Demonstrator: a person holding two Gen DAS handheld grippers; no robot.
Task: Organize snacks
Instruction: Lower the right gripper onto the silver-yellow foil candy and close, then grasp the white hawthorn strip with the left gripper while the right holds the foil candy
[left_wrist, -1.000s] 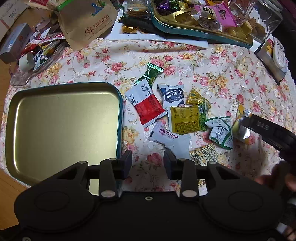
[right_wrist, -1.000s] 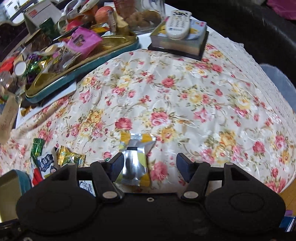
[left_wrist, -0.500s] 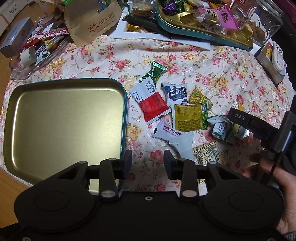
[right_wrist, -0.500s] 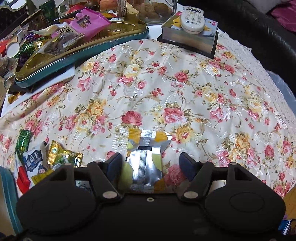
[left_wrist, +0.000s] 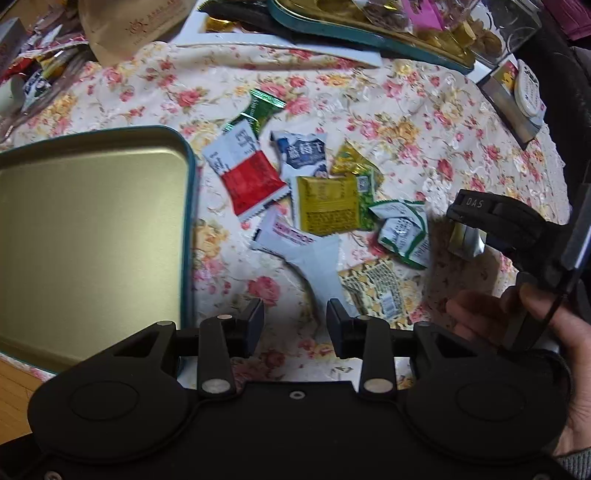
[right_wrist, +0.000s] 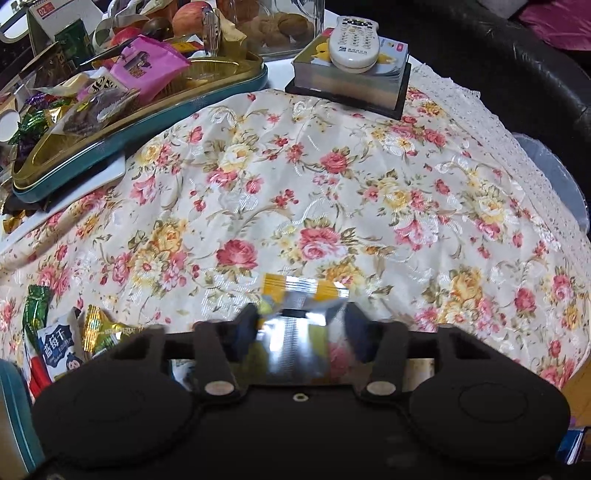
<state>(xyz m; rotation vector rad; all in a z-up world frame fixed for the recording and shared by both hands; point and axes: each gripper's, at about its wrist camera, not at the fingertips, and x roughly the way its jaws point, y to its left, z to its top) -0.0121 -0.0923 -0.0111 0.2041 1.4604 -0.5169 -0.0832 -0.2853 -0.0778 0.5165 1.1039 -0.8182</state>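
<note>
The right gripper (right_wrist: 301, 325) is closing on a shiny silver and yellow snack packet (right_wrist: 295, 332) on the flowery tablecloth (right_wrist: 332, 192).

The packet sits between its two black fingers, and I cannot tell if they press it yet. The left gripper (left_wrist: 295, 321) hangs open over the cloth with nothing in it. The empty gold metal tray with a teal rim (left_wrist: 85, 229) lies at its 10 o'clock. A pile of small snack packets (left_wrist: 325, 206) lies at its 12 o'clock, just beside the tray. A white remote control (right_wrist: 352, 46) rests on a box at the right gripper's 12 o'clock.
</note>
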